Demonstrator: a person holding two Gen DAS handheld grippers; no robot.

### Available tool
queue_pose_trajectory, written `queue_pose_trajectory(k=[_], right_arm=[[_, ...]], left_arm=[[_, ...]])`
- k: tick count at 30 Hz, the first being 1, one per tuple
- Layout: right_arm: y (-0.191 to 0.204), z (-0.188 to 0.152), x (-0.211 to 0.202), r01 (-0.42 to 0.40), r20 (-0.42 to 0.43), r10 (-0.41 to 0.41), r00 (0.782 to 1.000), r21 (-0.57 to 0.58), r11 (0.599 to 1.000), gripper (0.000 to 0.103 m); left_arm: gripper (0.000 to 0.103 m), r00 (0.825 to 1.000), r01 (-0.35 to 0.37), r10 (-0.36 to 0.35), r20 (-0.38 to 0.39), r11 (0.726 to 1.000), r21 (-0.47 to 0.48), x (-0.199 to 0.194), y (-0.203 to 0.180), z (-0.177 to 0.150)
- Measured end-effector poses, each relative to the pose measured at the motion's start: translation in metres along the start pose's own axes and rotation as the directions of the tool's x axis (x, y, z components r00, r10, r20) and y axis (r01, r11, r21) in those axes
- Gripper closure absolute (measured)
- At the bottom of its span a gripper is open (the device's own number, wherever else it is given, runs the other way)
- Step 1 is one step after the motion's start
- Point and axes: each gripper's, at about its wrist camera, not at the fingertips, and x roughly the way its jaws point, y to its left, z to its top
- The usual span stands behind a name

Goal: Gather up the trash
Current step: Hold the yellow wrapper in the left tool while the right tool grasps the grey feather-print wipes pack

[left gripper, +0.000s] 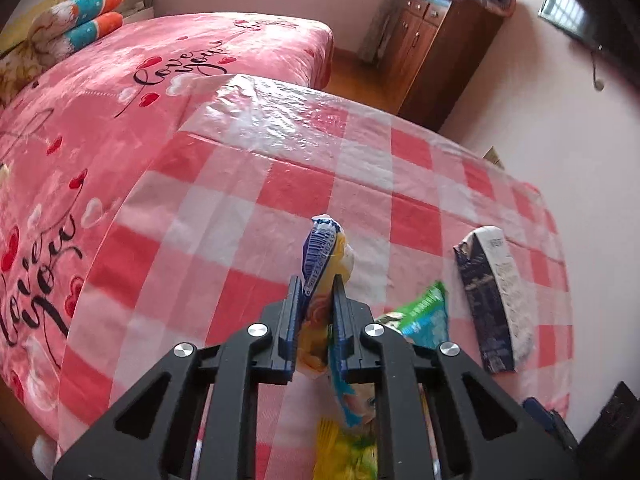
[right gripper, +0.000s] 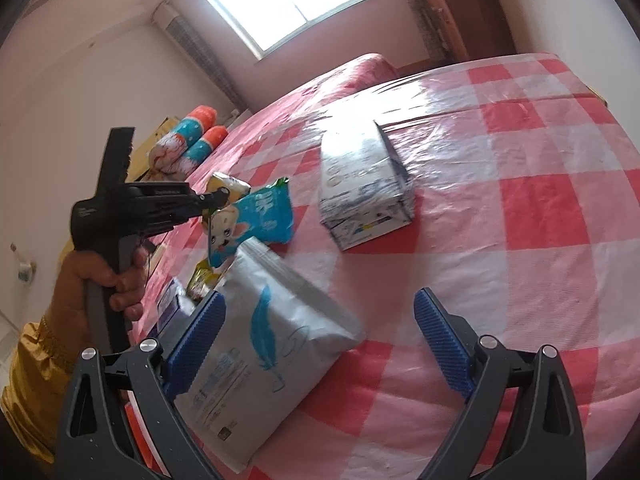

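My left gripper (left gripper: 316, 284) is shut on a yellow and blue snack wrapper (left gripper: 326, 256), held above the red-checked tablecloth (left gripper: 248, 200); it also shows in the right wrist view (right gripper: 218, 200) with the wrapper (right gripper: 230, 184). A blue-green wrapper (left gripper: 424, 314) lies just right of it and also shows in the right wrist view (right gripper: 256, 216). A dark flattened carton (left gripper: 494, 300) lies further right, also seen in the right wrist view (right gripper: 362, 184). My right gripper (right gripper: 320, 300) is open above a grey pouch with a blue feather (right gripper: 264, 344).
A bed with a pink "love you" cover (left gripper: 120, 92) and rolled pillows (left gripper: 86, 20) borders the table on the left. A wooden cabinet (left gripper: 432, 48) stands at the far wall. More wrappers (right gripper: 200, 276) lie under the left gripper.
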Motion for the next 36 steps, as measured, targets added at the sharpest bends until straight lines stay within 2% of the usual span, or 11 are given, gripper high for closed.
queue_pose_trajectory(k=[7, 12, 16, 21, 26, 29, 36], right_arm=[[0.016, -0.008, 0.011, -0.016, -0.057, 0.014, 0.998, -0.029, 0.999, 0.009], [0.031, -0.013, 0.014, 0.036, -0.077, -0.037, 0.996, -0.021, 0.999, 0.009], [0.039, -0.019, 0.014, 0.024, -0.093, -0.023, 0.995, 0.014, 1.0, 0.009], [0.056, -0.026, 0.021, 0.05, -0.084, -0.052, 0.995, -0.028, 0.998, 0.008], [0.056, -0.021, 0.025, 0.039, -0.081, -0.037, 0.996, 0.023, 0.999, 0.007], [0.058, -0.018, 0.027, 0.05, -0.08, -0.049, 0.996, 0.013, 0.999, 0.006], [0.077, -0.015, 0.044, 0.129, -0.086, -0.137, 0.987, -0.092, 0.987, 0.005]], left_arm=[[0.088, 0.995, 0.069, -0.063, 0.079, 0.996, -0.064, -0.039, 0.021, -0.019], [0.088, 0.987, 0.119, -0.109, 0.121, 0.99, -0.076, -0.066, 0.027, -0.034], [0.088, 0.981, 0.145, -0.136, 0.138, 0.987, -0.062, -0.085, 0.026, -0.051], [0.088, 0.978, 0.164, -0.156, 0.137, 0.985, -0.048, -0.099, 0.025, -0.074], [0.088, 0.976, 0.191, -0.184, 0.112, 0.98, -0.054, -0.104, 0.026, -0.102], [0.088, 0.974, 0.205, -0.198, 0.109, 0.977, -0.052, -0.109, 0.026, -0.115], [0.088, 0.97, 0.234, -0.228, 0.081, 0.969, -0.075, -0.104, 0.027, -0.134]])
